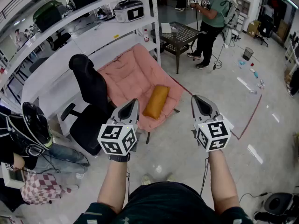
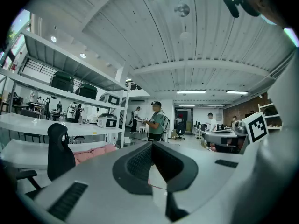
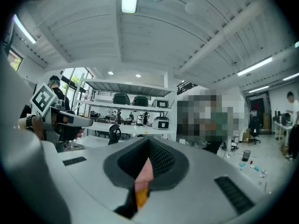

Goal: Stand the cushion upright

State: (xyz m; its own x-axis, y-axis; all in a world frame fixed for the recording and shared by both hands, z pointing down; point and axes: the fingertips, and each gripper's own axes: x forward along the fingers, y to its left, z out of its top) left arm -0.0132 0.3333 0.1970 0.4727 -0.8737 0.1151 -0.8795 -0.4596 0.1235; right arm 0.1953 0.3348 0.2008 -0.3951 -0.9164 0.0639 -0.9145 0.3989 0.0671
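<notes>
Head view | approach, nothing gripped | my left tool point(image 1: 135, 101) and right tool point(image 1: 194, 98) both closed, empty | mustard-yellow oblong fabric cushion point(image 1: 156, 101) lies flat near front edge of pink padded lounger point(image 1: 126, 76) | next: open, reach its end.

The cushion point(image 1: 156, 101) lies on the lounger point(image 1: 126, 73). An office chair point(image 1: 88, 101) stands just left of the lounger, with shelving point(image 1: 93, 27) behind. A table point(image 1: 180, 34) stands behind the lounger, to the right. The left gripper point(image 1: 131, 107) and right gripper point(image 1: 198, 101) hang before the lounger.
</notes>
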